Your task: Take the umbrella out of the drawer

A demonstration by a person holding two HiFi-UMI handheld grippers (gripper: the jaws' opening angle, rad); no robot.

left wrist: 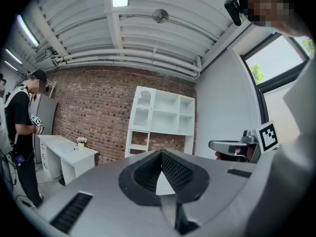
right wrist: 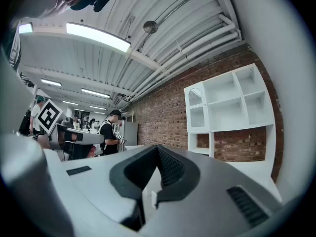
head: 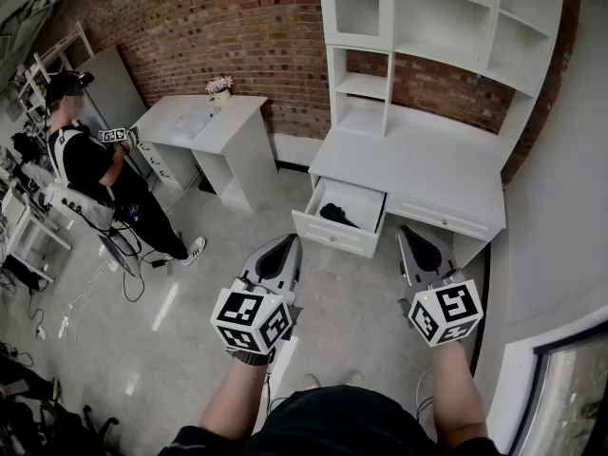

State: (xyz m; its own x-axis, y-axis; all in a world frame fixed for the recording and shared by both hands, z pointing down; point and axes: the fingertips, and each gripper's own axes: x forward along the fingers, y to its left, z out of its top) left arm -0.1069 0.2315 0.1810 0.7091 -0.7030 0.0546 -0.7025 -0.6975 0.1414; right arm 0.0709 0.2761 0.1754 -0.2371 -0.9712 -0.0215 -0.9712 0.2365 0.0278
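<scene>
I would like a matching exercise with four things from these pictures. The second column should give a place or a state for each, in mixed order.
Column one:
1. umbrella
2. drawer
3. flowers
4. right tongs

Column two:
A. on the small white desk
B. pulled open
C. shut, holding nothing
D. lying inside the drawer

Pairs: 1-D, 2-B, 3-A, 4-C

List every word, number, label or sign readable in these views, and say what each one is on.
None: no words or numbers can be read in any view.
The cubes on the left gripper and the right gripper carry only black-and-white square marker patterns, no letters or digits.
</scene>
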